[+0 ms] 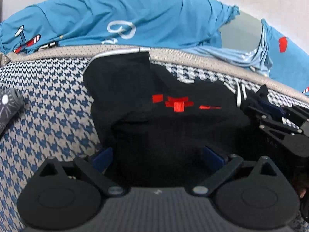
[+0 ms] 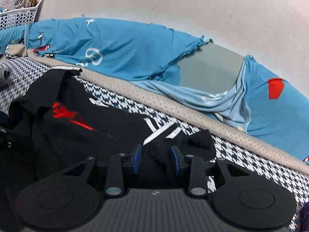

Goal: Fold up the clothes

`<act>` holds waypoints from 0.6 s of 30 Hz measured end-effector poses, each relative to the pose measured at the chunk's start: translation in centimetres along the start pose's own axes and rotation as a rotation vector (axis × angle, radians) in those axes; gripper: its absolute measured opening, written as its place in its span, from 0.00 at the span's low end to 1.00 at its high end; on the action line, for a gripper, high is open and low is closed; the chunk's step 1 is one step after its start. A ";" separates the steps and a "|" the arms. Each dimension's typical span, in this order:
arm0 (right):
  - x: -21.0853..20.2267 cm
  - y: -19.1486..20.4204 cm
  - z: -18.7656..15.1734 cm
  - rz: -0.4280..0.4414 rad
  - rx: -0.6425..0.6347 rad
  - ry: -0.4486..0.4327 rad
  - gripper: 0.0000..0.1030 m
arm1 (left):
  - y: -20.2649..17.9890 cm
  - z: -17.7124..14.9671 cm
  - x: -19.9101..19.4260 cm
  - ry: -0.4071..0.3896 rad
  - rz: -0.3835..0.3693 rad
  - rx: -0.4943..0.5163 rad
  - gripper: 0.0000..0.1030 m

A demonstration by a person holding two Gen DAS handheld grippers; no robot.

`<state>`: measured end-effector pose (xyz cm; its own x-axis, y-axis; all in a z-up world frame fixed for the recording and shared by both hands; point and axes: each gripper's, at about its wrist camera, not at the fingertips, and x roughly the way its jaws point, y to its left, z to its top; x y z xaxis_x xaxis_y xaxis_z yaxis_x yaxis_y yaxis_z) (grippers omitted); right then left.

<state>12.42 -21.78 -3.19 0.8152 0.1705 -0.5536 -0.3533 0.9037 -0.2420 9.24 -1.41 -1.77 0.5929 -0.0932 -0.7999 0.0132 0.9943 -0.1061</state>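
Observation:
A black garment (image 1: 154,89) with a red print and white stripes lies crumpled on the houndstooth surface (image 1: 48,100). My left gripper (image 1: 157,155) is open wide, its blue pads on either side of the black cloth just above it. My right gripper (image 2: 156,159) shows at the garment's right end, jaws partly closed with a fold of black cloth (image 2: 154,154) between the pads; it also shows in the left wrist view (image 1: 270,114). The garment (image 2: 87,119) stretches to the left in the right wrist view.
A blue printed sheet (image 1: 135,19) is bunched along the far edge behind a beige mesh border (image 1: 193,55). A grey patterned item (image 1: 7,104) lies at the left. A white basket (image 2: 19,17) stands at the far left by the wall.

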 end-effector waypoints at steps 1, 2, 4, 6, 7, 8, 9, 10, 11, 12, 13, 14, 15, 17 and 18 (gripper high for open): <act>0.0 -0.1 -0.1 0.001 -0.001 0.004 0.26 | 0.1 -0.1 0.2 0.009 0.003 -0.005 0.96; 0.0 -0.1 -0.1 0.002 -0.002 0.009 0.22 | 0.1 -0.1 0.4 0.020 0.007 -0.010 0.96; -0.1 -0.3 -0.1 -0.003 0.007 0.009 0.18 | 0.3 -0.3 0.8 0.040 0.016 -0.021 0.96; -0.5 -0.6 -0.1 -0.007 0.029 0.004 0.15 | 0.5 -0.4 1.2 0.058 0.024 -0.033 0.96; -0.6 -0.8 0.0 -0.009 0.040 0.001 0.13 | 0.6 -0.4 1.3 0.067 0.027 -0.039 0.96; -0.8 -0.9 0.0 -0.011 0.051 -0.001 0.12 | 0.7 -0.5 1.5 0.076 0.030 -0.044 0.96; -0.9 -1.1 0.0 -0.013 0.062 -0.004 0.12 | 0.8 -0.6 1.6 0.084 0.033 -0.047 0.96; -1.1 -1.2 0.1 -0.015 0.073 -0.007 0.11 | 0.9 -0.7 1.7 0.091 0.035 -0.049 0.96; -1.4 -1.5 0.2 -0.020 0.092 -0.016 0.11 | 1.0 -0.8 1.8 0.095 0.038 -0.049 0.96; -1.8 -1.9 0.3 -0.026 0.116 -0.028 0.10 | 1.0 -0.9 1.8 0.096 0.040 -0.047 0.96; -2.0 -2.3 0.4 -0.027 0.137 -0.036 0.10 | 1.0 -1.0 1.8 0.096 0.042 -0.043 0.97; -2.3 -2.7 0.4 -0.027 0.159 -0.042 0.10 | 1.0 -1.1 1.8 0.095 0.045 -0.037 0.97; -2.5 -3.0 0.4 -0.027 0.182 -0.048 0.10 | 0.9 -1.1 1.8 0.094 0.047 -0.032 0.97; -3.0 -3.7 0.3 -0.024 0.224 -0.055 0.10 | 0.9 -1.2 1.9 0.093 0.052 -0.025 0.98; -3.2 -4.0 0.2 -0.028 0.239 -0.057 0.10 | 0.9 -1.3 1.9 0.092 0.055 -0.022 0.98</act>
<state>11.31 -25.84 -0.29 0.8498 0.1600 -0.5022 -0.2175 0.9744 -0.0577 9.37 -0.72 -4.14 0.5155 -0.0438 -0.8557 -0.0358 0.9967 -0.0726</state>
